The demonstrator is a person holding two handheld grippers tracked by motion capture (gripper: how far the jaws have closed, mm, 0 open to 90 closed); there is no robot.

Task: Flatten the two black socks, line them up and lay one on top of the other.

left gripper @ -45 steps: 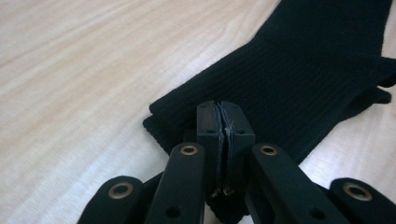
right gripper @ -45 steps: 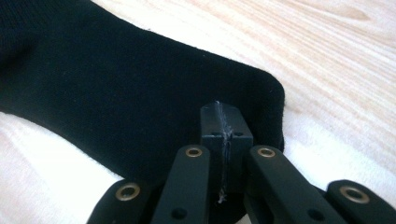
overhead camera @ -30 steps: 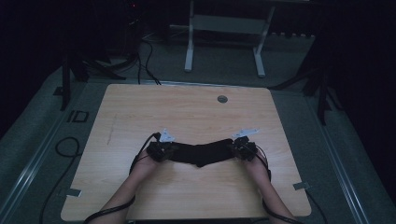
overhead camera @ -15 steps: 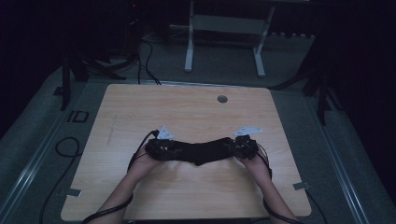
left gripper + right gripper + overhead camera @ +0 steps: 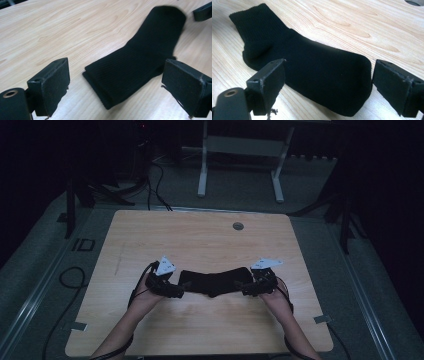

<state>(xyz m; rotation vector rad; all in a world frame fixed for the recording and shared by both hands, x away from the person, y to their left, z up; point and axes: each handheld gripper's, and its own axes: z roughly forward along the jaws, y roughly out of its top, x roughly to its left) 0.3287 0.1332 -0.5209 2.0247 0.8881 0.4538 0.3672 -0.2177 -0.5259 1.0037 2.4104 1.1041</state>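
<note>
Socks (image 5: 215, 281), a black pair stacked one on the other, lie flat near the middle of the counter (image 5: 200, 240), stretched sideways with a bend at the heel. Laying them out looks done; what may be left is folding or moving them, judging by how they lie. Left tool (image 5: 175, 292) sits just off the socks' cuff end, released, nothing between its jaws. Right tool (image 5: 248, 290) sits at the toe end, also released, jaws wide on either side of the toe without pressing. Against the earlier frame, both tools' jaws have just been opening, letting go of the socks' ends, and the left tool has pulled slightly away.
</note>
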